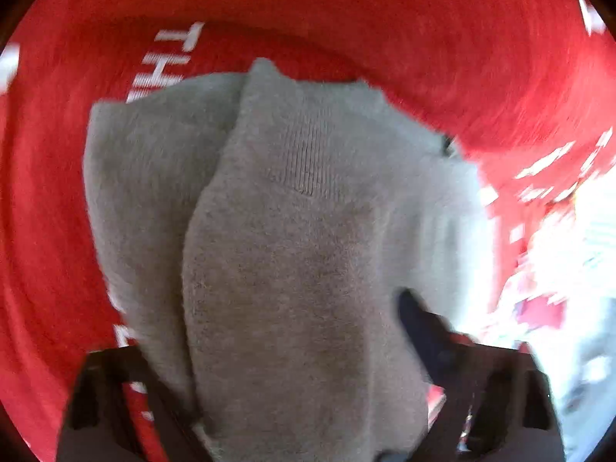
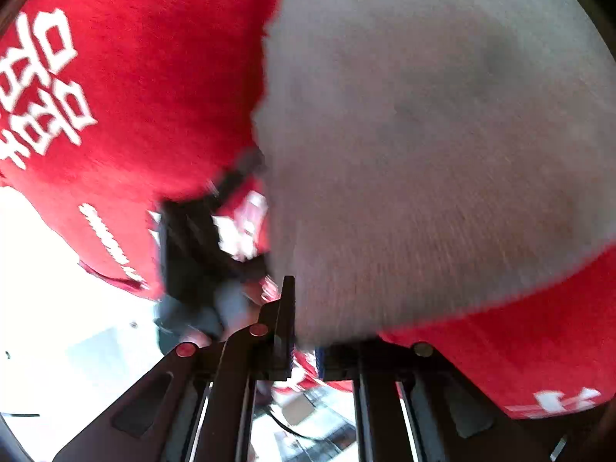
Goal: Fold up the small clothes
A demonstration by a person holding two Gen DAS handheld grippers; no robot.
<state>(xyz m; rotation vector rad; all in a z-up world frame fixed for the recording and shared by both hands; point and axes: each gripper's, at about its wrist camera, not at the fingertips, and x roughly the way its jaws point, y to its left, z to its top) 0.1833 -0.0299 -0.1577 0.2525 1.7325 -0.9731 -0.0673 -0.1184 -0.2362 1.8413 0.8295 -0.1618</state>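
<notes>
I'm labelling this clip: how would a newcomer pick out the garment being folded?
Find the red cloth with white lettering that fills the background. On it lies the grey sock, soft and ribbed. It is the only grey, unprinted item there.

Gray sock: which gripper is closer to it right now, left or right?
Right, narrowly. The right gripper is pinched shut on the gray sock at its near edge. The left gripper straddles the sock, fingers apart, with no clear clamp on it.
</notes>
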